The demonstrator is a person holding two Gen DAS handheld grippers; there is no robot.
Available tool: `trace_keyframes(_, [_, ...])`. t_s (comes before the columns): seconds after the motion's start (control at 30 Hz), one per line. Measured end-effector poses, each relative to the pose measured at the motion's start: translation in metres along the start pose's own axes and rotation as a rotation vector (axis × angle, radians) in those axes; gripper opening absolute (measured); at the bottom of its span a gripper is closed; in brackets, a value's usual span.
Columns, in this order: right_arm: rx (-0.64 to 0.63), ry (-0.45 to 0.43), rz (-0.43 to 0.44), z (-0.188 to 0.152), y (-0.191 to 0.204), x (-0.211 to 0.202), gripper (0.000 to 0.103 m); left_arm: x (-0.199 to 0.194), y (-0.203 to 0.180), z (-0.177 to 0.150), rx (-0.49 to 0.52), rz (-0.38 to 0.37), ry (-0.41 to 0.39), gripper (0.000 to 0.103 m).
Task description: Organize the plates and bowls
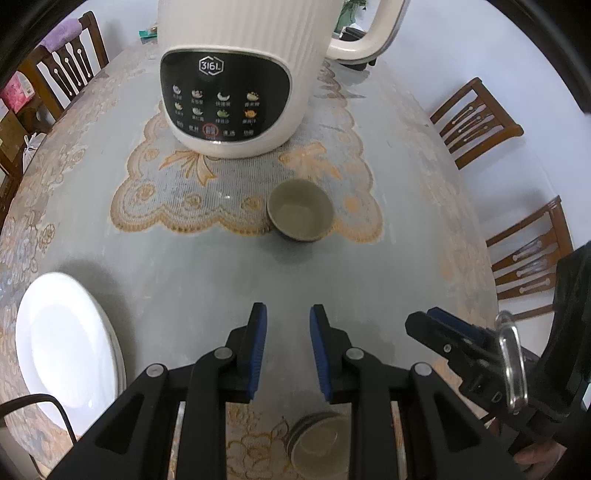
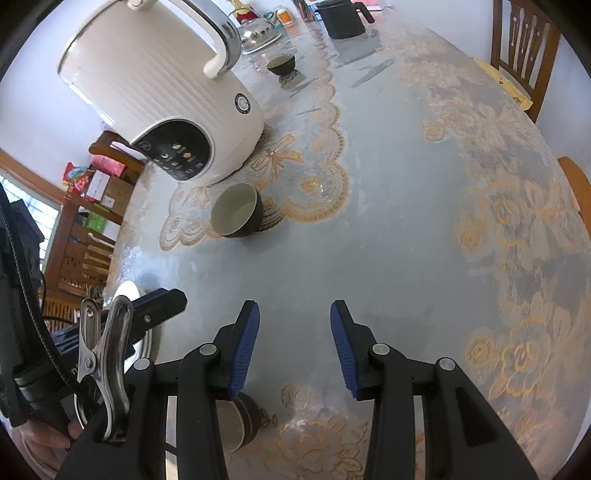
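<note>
A dark bowl with a pale inside [image 1: 300, 209] stands on the lace mat ahead of my left gripper [image 1: 288, 321], which is open and empty above the table. The same bowl [image 2: 236, 216] shows in the right wrist view, left of and beyond my right gripper [image 2: 294, 319], also open and empty. A stack of white plates [image 1: 64, 347] lies at the left; its edge [image 2: 127, 291] shows behind the left gripper [image 2: 162, 301]. A stack of similar bowls [image 1: 319, 439] sits below my left gripper, also under the right one [image 2: 240, 421]. A third bowl [image 2: 281, 63] stands far back.
A large cream electric cooker [image 1: 236, 74] [image 2: 166, 107] stands on the lace mat [image 1: 177, 206] mid-table. A black jug [image 2: 341, 18] and metal kettle [image 2: 258, 33] are at the far end. Wooden chairs [image 1: 476, 120] [image 2: 524, 48] ring the table [image 2: 424, 221].
</note>
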State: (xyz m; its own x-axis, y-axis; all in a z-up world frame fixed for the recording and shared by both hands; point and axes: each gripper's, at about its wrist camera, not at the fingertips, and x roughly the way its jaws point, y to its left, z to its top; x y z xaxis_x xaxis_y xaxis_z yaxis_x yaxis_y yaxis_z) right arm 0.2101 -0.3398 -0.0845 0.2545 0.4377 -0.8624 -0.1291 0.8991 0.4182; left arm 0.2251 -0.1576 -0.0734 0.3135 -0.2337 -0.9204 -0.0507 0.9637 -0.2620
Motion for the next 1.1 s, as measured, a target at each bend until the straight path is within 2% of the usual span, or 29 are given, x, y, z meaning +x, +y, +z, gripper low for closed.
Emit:
trace_keyframes(0.17, [-0.014,0.004,-0.051,0.01,-0.003,0.009,0.041,0.009,0.0,0.012,-0.007,0.006,0.003,0.025])
trace_keyframes(0.4, [0.041,0.031,-0.02,0.025,-0.018,0.024,0.041,0.022,0.002,0.026,-0.025,0.009,0.012,0.025])
trace_keyframes(0.77, [0.034,0.018,0.059,0.05,-0.014,0.036,0.041,0.038,0.004,0.052,-0.037,0.01,0.003,0.025])
trace_keyframes(1.1, [-0.027,0.032,0.118,0.071,0.01,0.057,0.028,0.051,0.016,0.059,-0.062,0.018,0.014,0.024])
